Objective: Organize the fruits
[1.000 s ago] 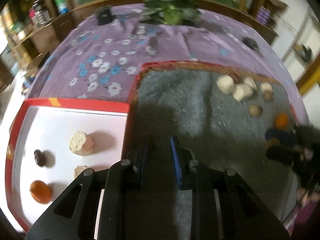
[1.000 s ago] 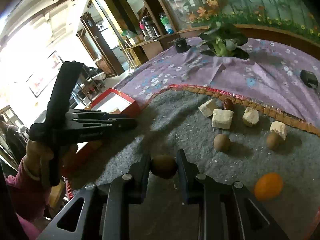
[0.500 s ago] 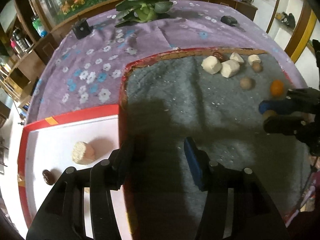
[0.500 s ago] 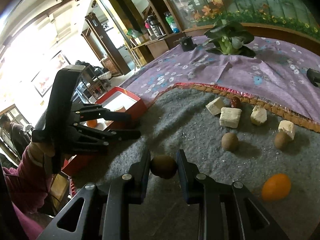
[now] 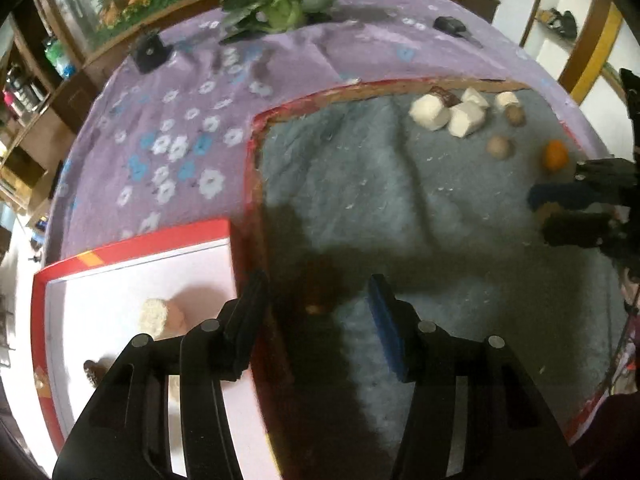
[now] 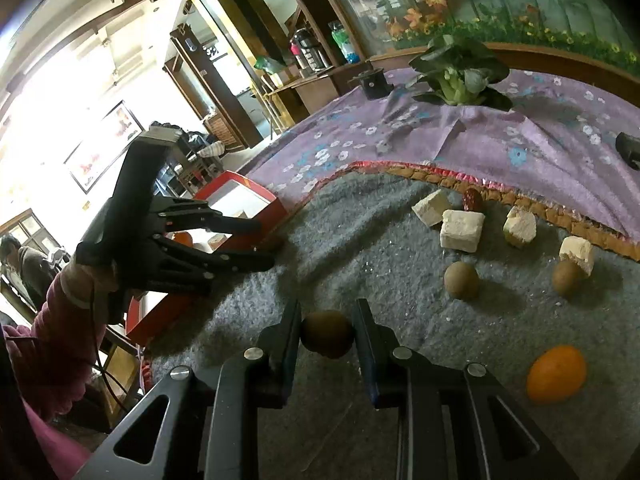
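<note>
My right gripper (image 6: 326, 332) is shut on a brown kiwi (image 6: 326, 338) and holds it just above the grey mat (image 6: 360, 248). On the mat lie two more kiwis (image 6: 461, 280), an orange (image 6: 556, 374), a dark date (image 6: 473, 199) and several pale cubes (image 6: 462, 230). My left gripper (image 5: 316, 304) is open and empty, over the mat's left edge beside the red-rimmed white box (image 5: 132, 248). The box holds a pale cube (image 5: 154, 316) and a dark date (image 5: 94, 370). The right gripper also shows in the left wrist view (image 5: 560, 208).
A purple flowered cloth (image 5: 180, 140) covers the table beyond the mat. A leafy green vegetable (image 6: 460, 72) and a small black object (image 6: 372, 80) lie at the far edge. Wooden shelves stand behind the table.
My left gripper has opened wide and shifted to the right, from over the box toward the mat. My right gripper keeps the kiwi and has barely moved.
</note>
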### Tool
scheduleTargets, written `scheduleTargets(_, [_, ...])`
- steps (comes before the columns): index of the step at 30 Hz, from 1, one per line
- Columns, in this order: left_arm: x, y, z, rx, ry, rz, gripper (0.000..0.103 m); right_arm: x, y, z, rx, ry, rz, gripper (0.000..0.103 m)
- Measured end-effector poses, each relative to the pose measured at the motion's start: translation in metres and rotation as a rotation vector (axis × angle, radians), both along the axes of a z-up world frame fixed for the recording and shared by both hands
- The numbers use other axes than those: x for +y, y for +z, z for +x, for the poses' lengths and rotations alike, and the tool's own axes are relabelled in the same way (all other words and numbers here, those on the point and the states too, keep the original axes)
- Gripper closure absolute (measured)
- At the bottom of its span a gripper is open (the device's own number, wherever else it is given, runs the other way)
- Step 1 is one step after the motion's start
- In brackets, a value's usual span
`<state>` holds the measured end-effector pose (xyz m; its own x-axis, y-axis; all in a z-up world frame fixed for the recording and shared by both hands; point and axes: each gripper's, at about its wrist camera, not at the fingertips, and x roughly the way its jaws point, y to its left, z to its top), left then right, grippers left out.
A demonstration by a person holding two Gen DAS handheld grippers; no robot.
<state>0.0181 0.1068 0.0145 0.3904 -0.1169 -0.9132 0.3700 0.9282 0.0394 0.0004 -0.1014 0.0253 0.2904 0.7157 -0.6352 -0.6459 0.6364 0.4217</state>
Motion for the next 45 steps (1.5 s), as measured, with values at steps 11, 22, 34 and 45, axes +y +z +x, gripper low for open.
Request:
scheduleTargets(11, [-0.005,-0.002,-0.007,-0.04,0.033,0.019,0.087,0.005,0.008,-0.003,-0.031,-0.014,-0.017,0.077])
scheduleTargets(22, [0.034,0.043,-0.057,-0.178,0.258,-0.085,0.087,0.054,0.03,-0.032,-0.115,0.038,-0.058,0.077])
scheduleTargets(34, [0.128,0.059,-0.126,-0.259,0.531,-0.087,0.086,0.142,0.046,-0.057,-0.177,0.156,-0.069,0.078])
scheduleTargets(45, [0.157,0.028,-0.134,-0.203,0.631,-0.141,0.086,0.223,0.031,-0.055,-0.178,0.247,-0.103,0.078])
